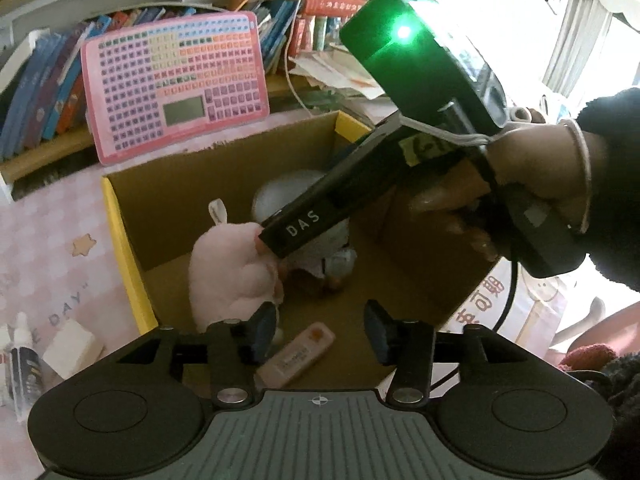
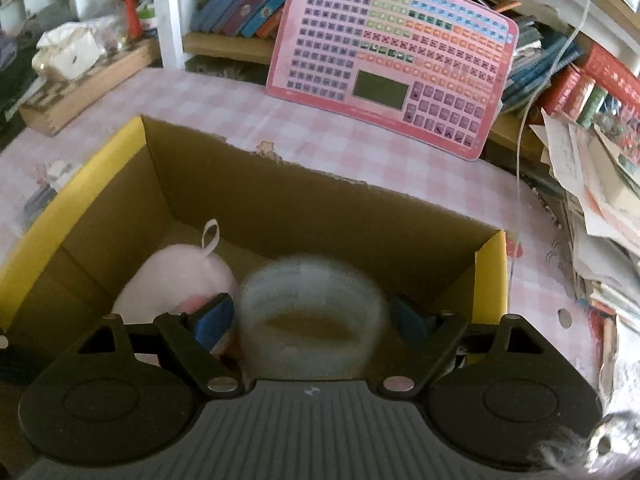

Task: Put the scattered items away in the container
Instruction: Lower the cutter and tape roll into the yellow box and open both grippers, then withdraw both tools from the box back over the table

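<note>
Dim indoor daylight, with a window (image 1: 580,20) blown out to white glare at upper right. Fisheye bending curves every edge. A pale roll (image 2: 316,312) in the box is motion-blurred.

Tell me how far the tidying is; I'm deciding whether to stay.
Done: pink plush and white tube lie in the box. In hand: a blurred translucent roll sits in the right claw over the box, grip unclear; left claw open, empty. Left: white block and small bottles outside it.
</note>
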`<state>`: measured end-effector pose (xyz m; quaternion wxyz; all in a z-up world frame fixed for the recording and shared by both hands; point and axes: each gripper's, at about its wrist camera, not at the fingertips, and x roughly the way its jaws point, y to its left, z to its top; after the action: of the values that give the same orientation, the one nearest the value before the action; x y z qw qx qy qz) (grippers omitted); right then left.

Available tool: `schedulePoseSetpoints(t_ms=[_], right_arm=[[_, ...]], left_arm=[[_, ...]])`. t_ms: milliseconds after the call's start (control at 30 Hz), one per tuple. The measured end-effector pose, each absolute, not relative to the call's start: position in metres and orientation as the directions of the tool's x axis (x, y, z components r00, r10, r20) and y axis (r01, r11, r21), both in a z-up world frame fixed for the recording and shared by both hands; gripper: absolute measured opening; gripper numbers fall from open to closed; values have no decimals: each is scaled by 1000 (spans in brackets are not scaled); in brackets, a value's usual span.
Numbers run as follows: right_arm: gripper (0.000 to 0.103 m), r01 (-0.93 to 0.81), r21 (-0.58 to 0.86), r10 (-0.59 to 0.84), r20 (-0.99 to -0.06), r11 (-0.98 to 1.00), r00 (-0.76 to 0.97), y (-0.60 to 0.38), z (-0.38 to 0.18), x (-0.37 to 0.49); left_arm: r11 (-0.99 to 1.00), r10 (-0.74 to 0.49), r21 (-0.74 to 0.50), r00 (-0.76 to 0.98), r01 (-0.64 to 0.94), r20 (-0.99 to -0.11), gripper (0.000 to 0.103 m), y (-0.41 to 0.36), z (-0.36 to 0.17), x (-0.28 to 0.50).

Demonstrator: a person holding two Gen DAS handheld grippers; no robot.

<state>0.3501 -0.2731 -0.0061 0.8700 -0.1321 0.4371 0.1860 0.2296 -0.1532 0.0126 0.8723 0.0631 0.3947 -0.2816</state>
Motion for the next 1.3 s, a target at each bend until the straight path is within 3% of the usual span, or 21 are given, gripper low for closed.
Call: schedulePoseSetpoints(t_ms=[33, 167, 733, 1300], right_arm=[[87, -429, -55, 213, -807, 901, 551, -275, -5, 350], [94, -394, -35, 222, -779, 918, 586, -283, 5, 343], [94, -340, 17, 281, -602, 940, 748, -290, 47, 258], [94, -152, 9, 135, -513, 988, 848, -277, 46, 143]], left_arm=[[839, -429, -96, 544, 535, -721, 68, -153, 13, 227], [853, -416, -85, 572, 516, -707, 71, -148, 17, 221], [928, -347, -90, 746, 362, -569, 75, -107, 41, 173], [924, -365, -111, 756, 366, -543, 80, -49, 46, 119]])
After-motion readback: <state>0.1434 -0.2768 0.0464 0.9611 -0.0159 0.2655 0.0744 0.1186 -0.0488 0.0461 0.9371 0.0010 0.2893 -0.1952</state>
